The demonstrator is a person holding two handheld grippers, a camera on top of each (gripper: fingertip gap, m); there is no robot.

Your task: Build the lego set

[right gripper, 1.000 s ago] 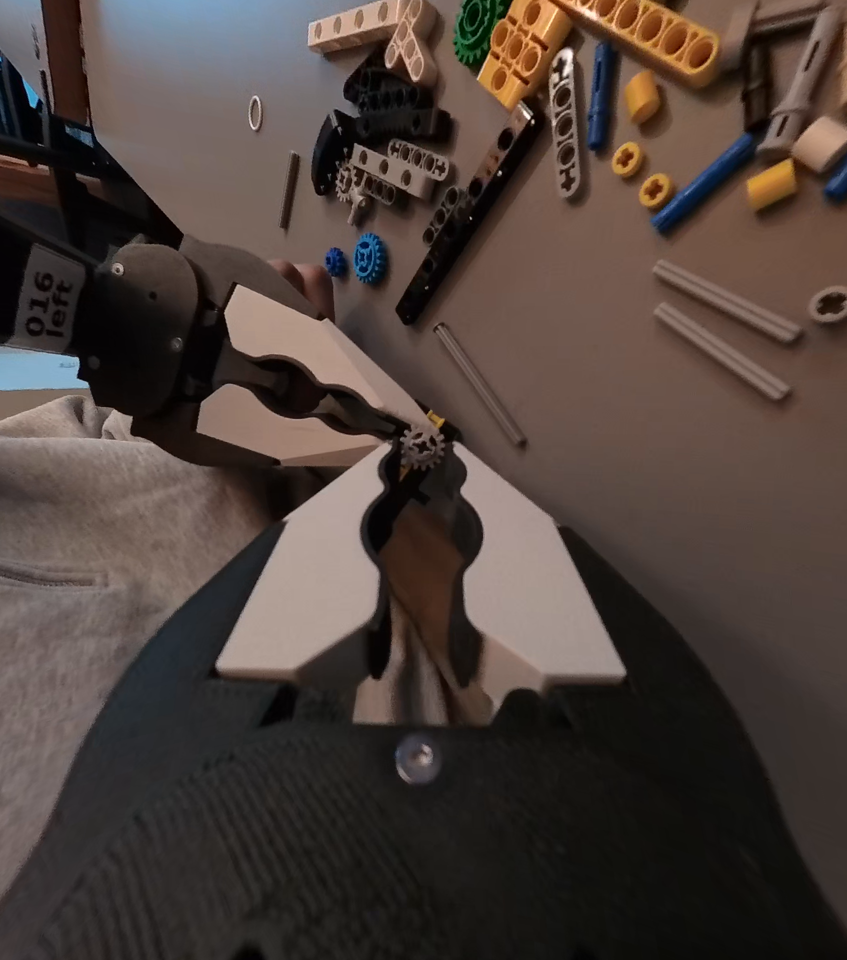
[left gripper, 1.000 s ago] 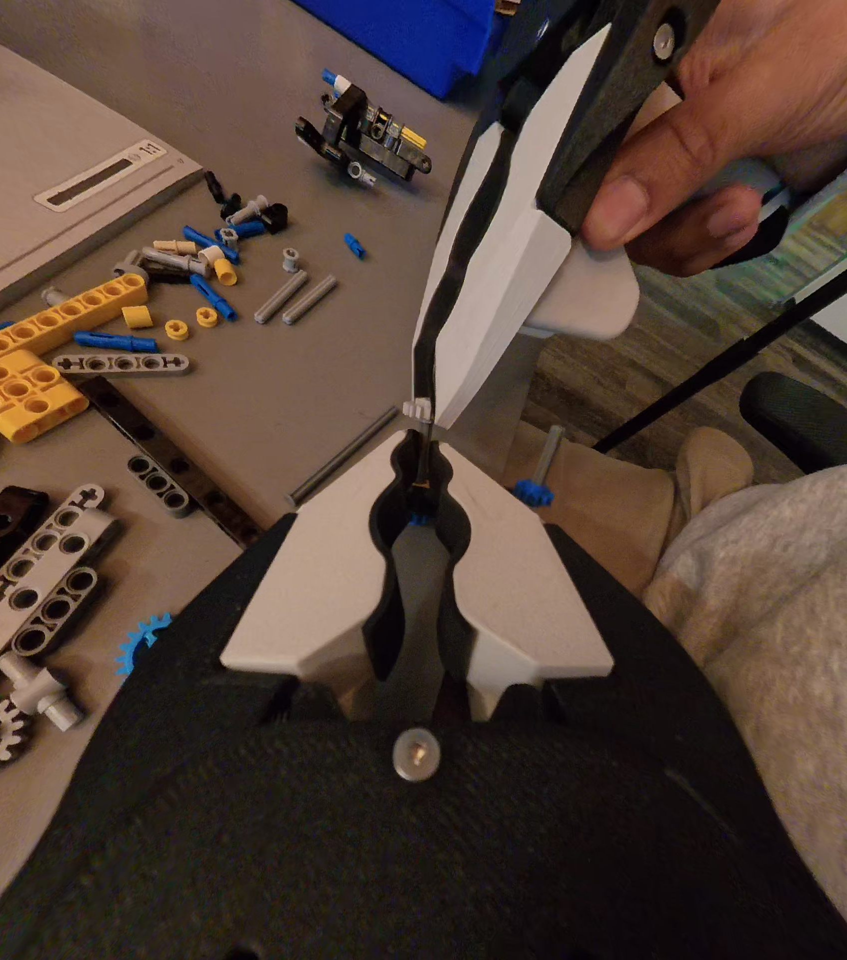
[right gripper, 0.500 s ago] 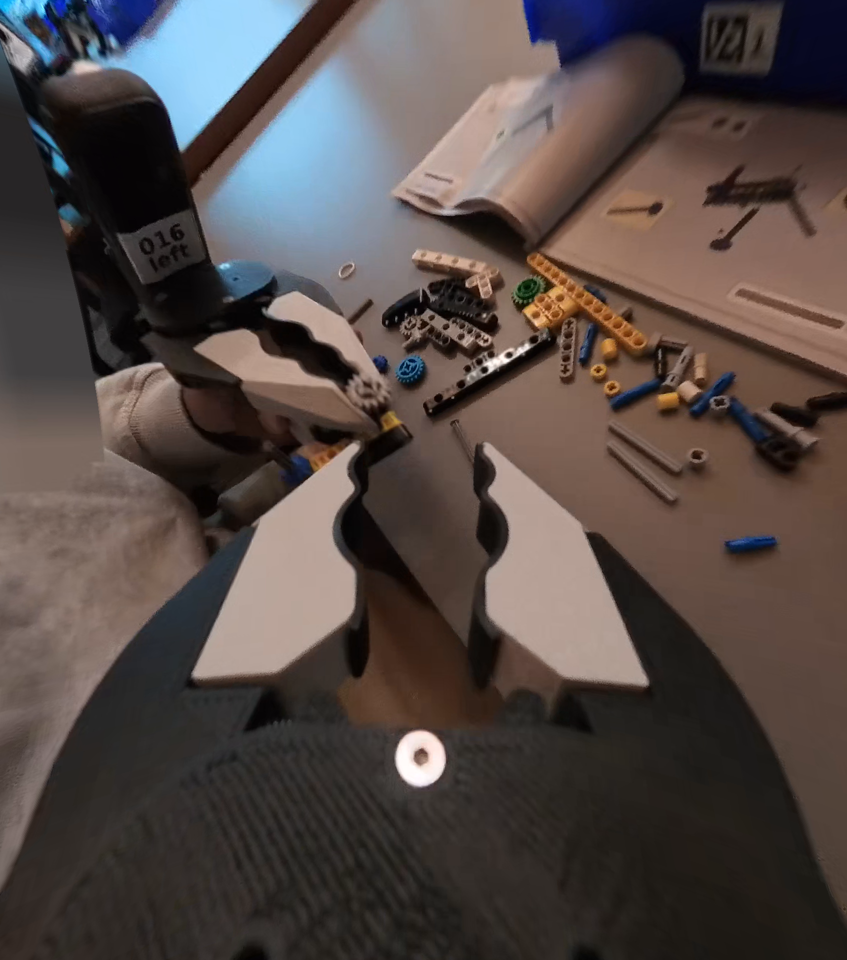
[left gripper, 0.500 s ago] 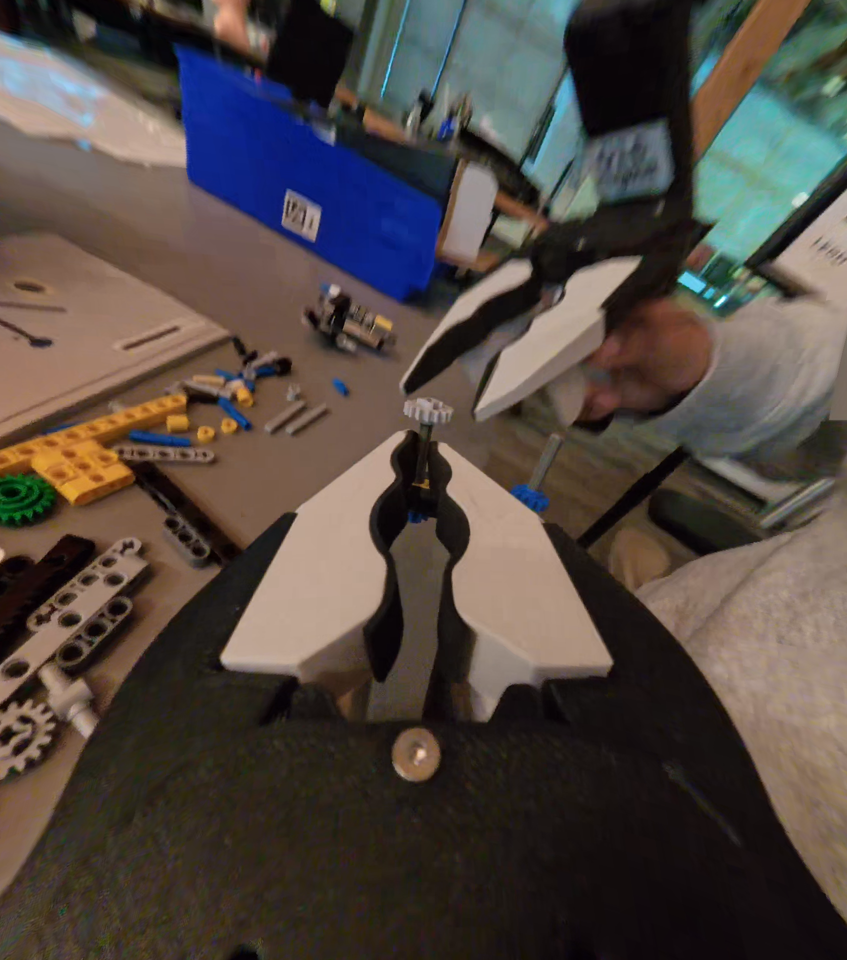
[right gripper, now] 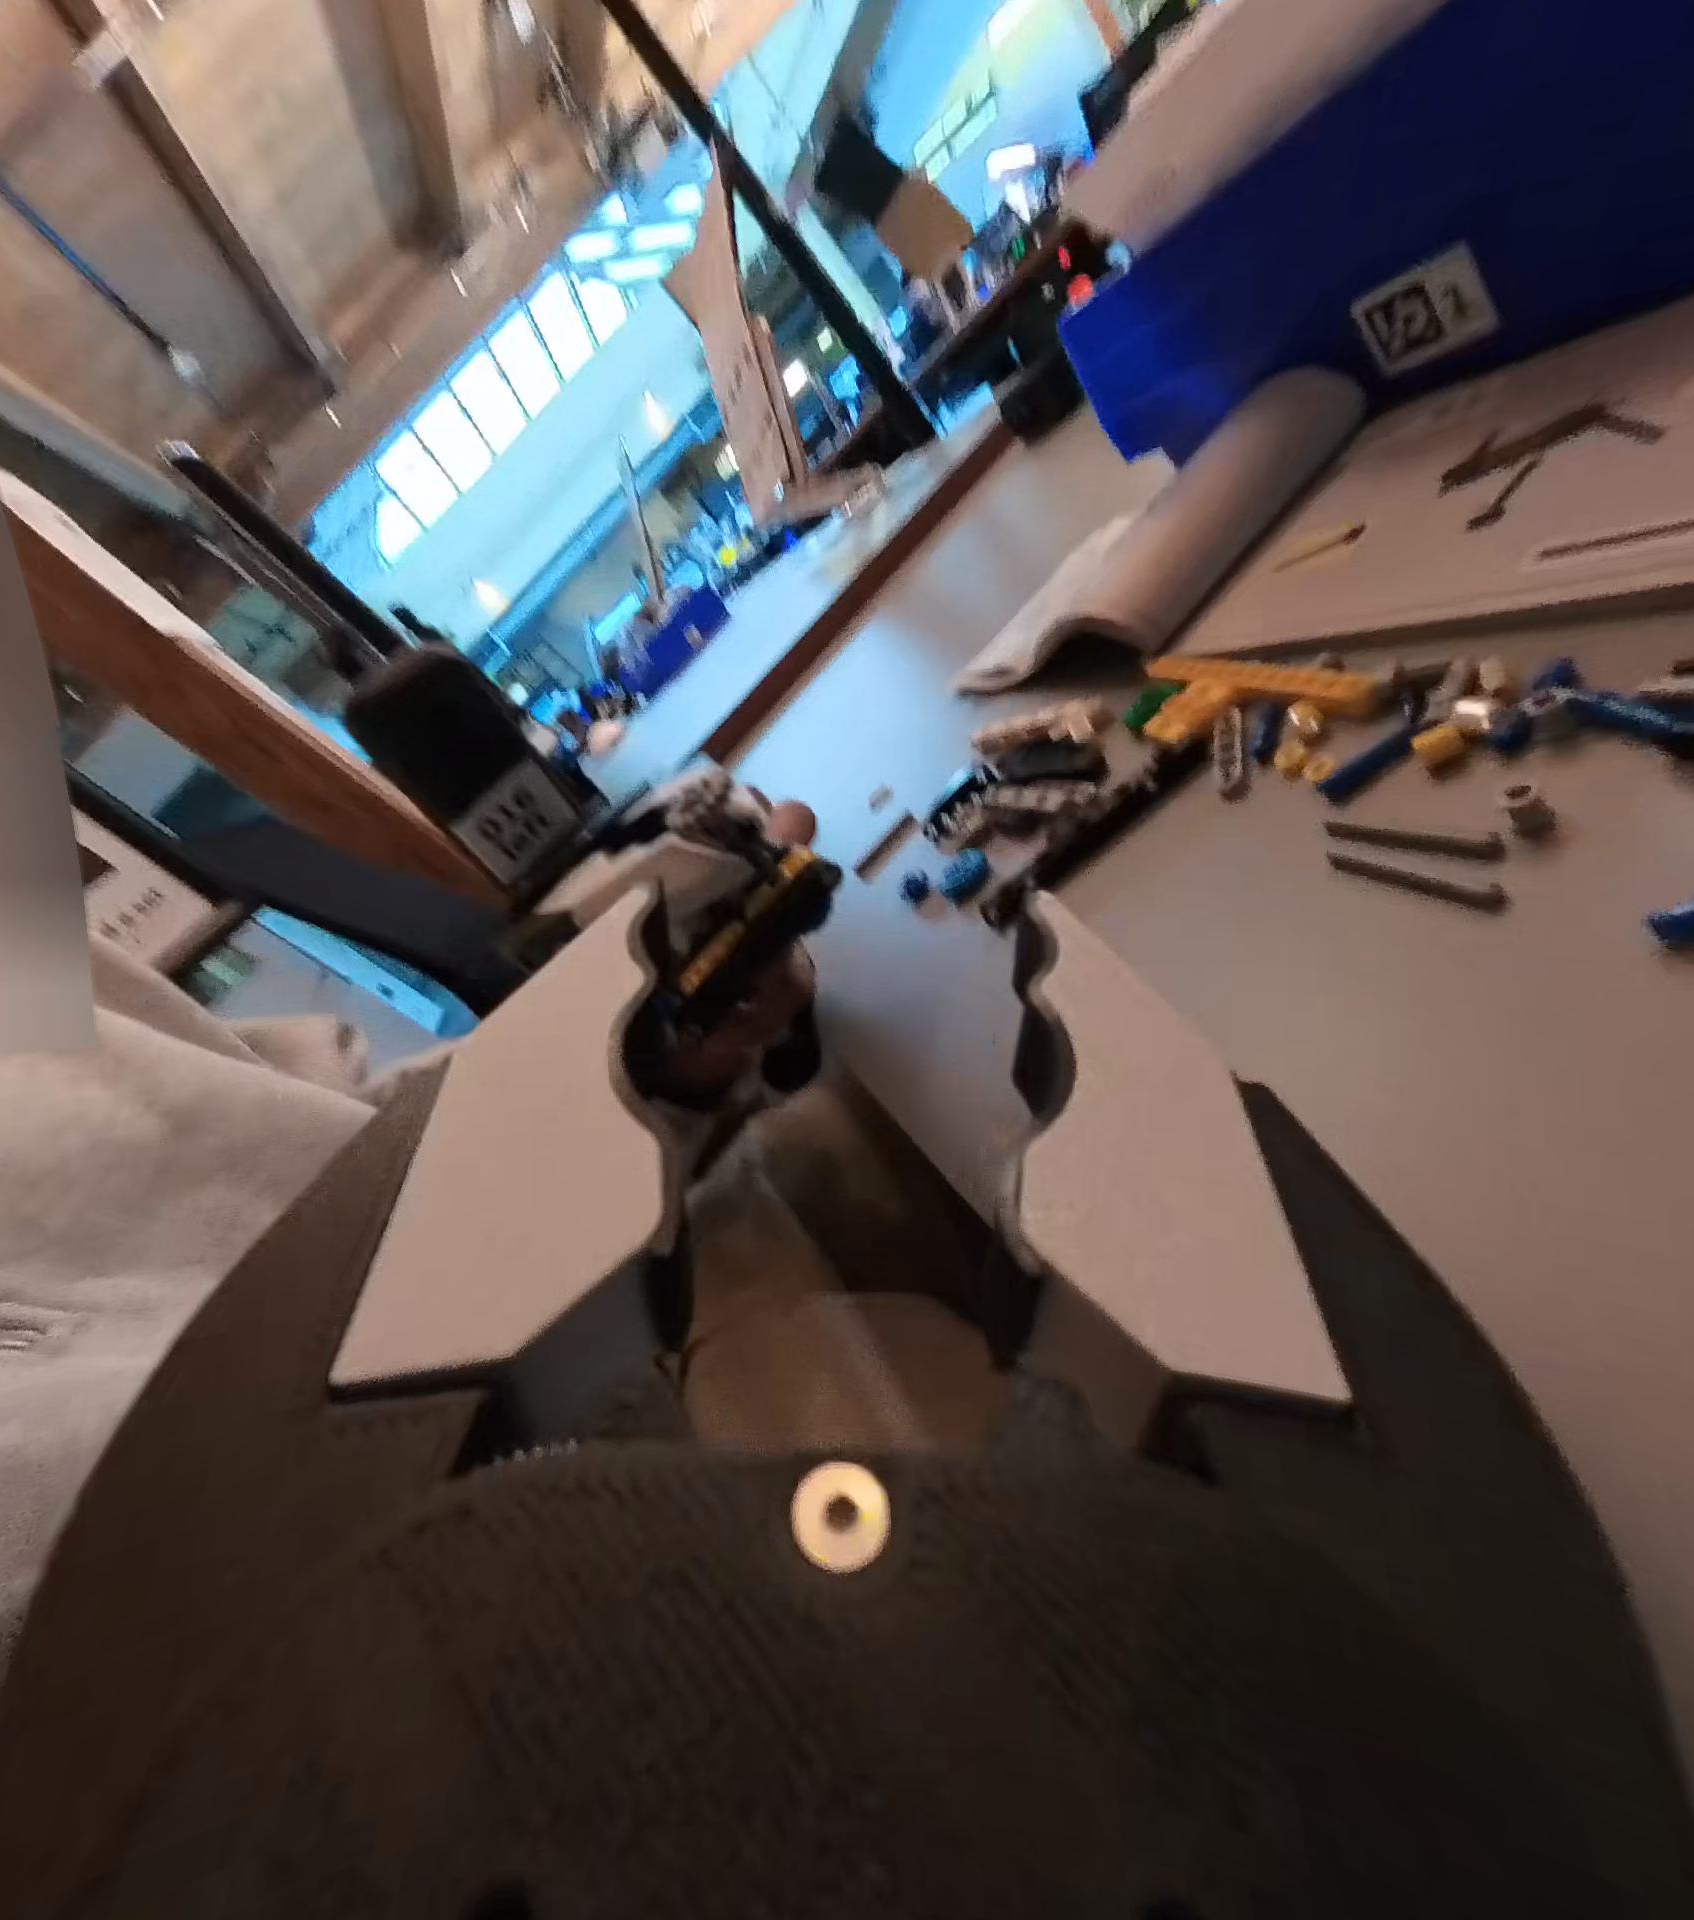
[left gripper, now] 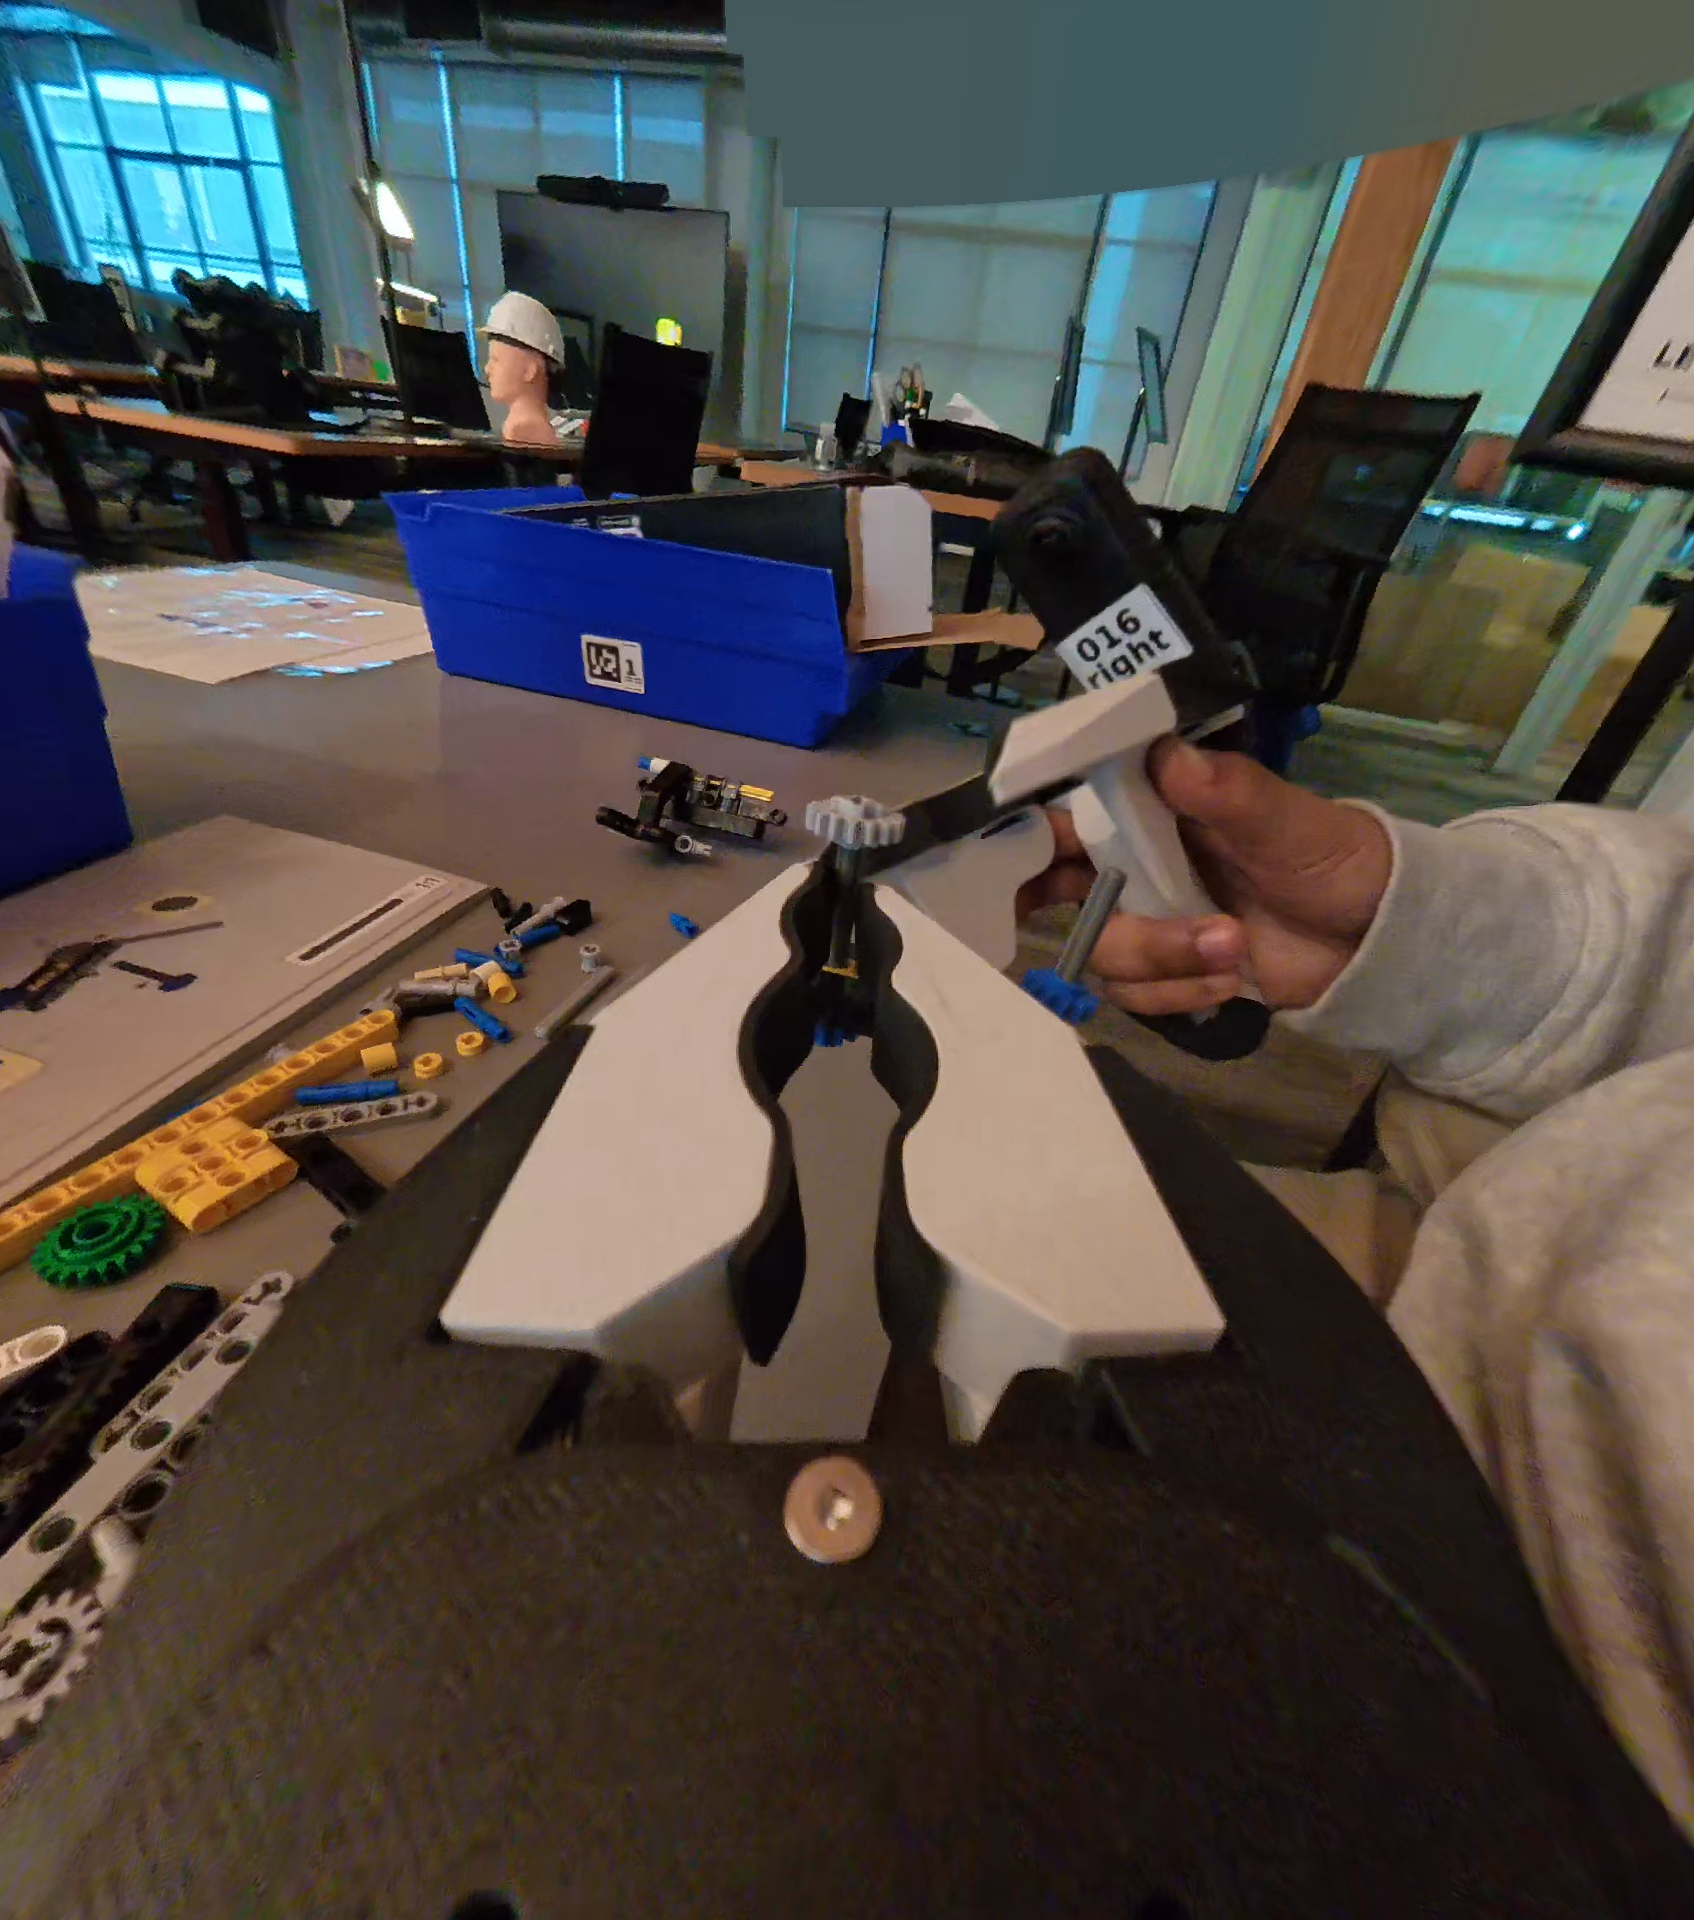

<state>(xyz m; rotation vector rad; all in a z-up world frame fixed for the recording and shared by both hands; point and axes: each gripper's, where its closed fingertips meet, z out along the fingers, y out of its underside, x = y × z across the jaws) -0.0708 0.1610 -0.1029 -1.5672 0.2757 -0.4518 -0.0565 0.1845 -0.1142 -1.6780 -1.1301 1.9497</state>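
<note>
My left gripper [left gripper: 838,899] is shut on a small black assembly [left gripper: 845,966] with yellow and blue bits. A black axle stands up out of it with a grey gear [left gripper: 853,823] on top. My right gripper [right gripper: 838,925] is open and empty. In the left wrist view it [left gripper: 926,844] is side-on, its tips just right of the grey gear. The hand holding it also grips a grey axle with a blue gear [left gripper: 1066,987]. The right wrist view is blurred and shows the assembly [right gripper: 755,914] beyond its left finger.
On the grey table [left gripper: 407,758] lie an open instruction booklet [left gripper: 147,956], yellow beams [left gripper: 168,1153], a green gear [left gripper: 100,1236], black and grey beams [left gripper: 74,1423], small pins and axles [left gripper: 479,987], a small built sub-assembly [left gripper: 692,812] and blue bins [left gripper: 635,613]. The tips of both grippers are at nearly the same place.
My right gripper has let go of the grey gear, opened and drawn back to the right. Both grippers have tilted up from the table. The left still holds the assembly.
</note>
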